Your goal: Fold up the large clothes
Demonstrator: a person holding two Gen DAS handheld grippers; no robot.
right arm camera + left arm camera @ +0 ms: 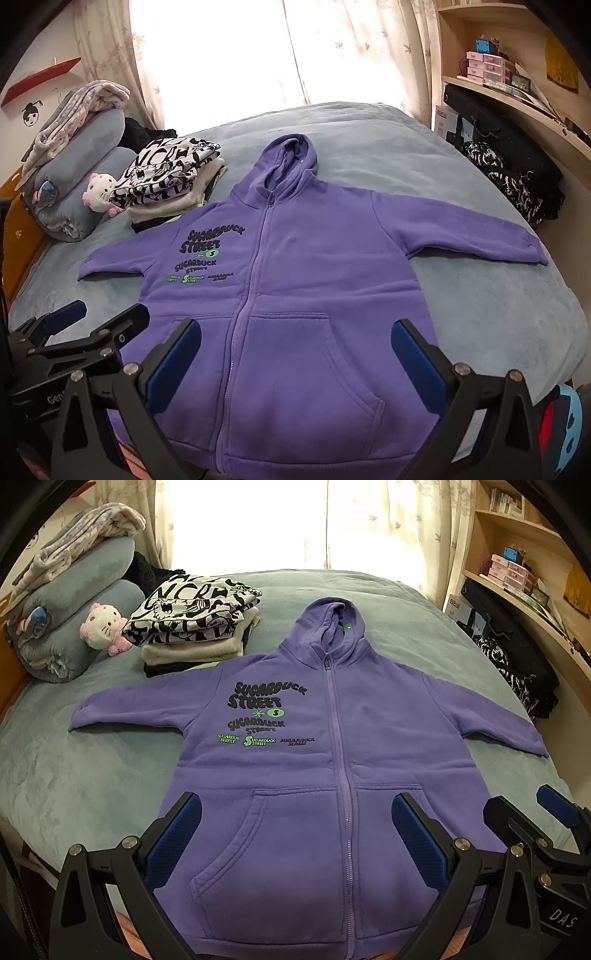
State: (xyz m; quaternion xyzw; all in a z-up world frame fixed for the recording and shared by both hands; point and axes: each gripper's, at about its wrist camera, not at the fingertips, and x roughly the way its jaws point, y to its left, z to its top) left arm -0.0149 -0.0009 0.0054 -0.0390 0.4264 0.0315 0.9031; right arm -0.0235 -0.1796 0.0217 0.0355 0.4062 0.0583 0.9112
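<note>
A purple zip hoodie (295,738) lies flat and face up on the blue-grey bed (74,782), sleeves spread to both sides, hood toward the window. It fills the middle of the right wrist view too, as the hoodie (314,277). My left gripper (295,805) hovers open over its left pocket, nothing between the blue pads. My right gripper (295,332) hovers open above the right pocket, also empty. Each gripper shows at the edge of the other's view: the right gripper (524,812) and the left gripper (107,314).
A stack of folded clothes (192,627) topped by a black-and-white print sits beyond the left sleeve. Rolled blankets (74,609) and a white plush toy (103,627) lie at the far left. Shelves (524,554) and dark clothes (517,672) stand along the bed's right side.
</note>
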